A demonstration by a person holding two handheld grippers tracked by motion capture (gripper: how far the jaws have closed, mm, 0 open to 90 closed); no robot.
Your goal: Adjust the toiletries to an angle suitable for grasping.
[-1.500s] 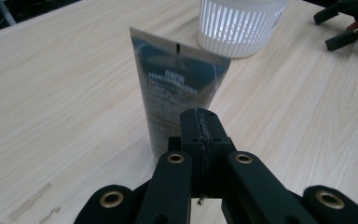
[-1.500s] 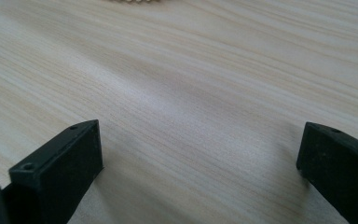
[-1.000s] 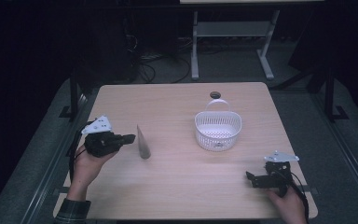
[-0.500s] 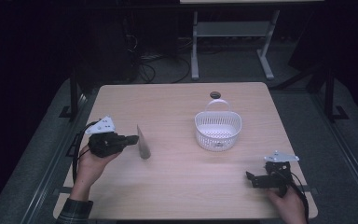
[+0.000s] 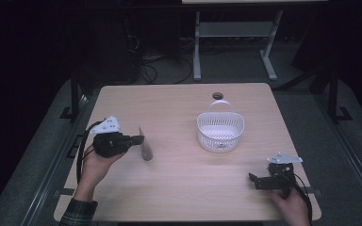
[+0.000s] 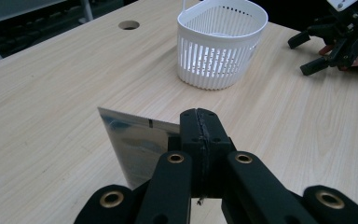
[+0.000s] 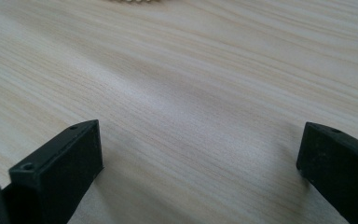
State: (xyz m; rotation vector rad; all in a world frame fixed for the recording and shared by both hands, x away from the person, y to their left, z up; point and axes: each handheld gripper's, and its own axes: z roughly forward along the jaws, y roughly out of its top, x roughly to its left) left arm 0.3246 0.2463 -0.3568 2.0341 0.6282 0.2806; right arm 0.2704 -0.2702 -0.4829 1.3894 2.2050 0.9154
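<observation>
A flat silvery packet stands on edge at the left of the wooden table, and my left gripper is shut on it. In the left gripper view the jaws are pressed together over the right edge of the packet; I cannot tell whether its lower edge touches the wood. A white slotted basket with an upright handle sits right of centre and looks empty. My right gripper rests low at the front right corner. It is open, with bare wood between its jaws.
A round cable hole lies in the tabletop behind the basket. In the left gripper view the basket stands ahead and the right gripper lies beyond it. Dark floor, cables and a metal stand frame lie past the far edge.
</observation>
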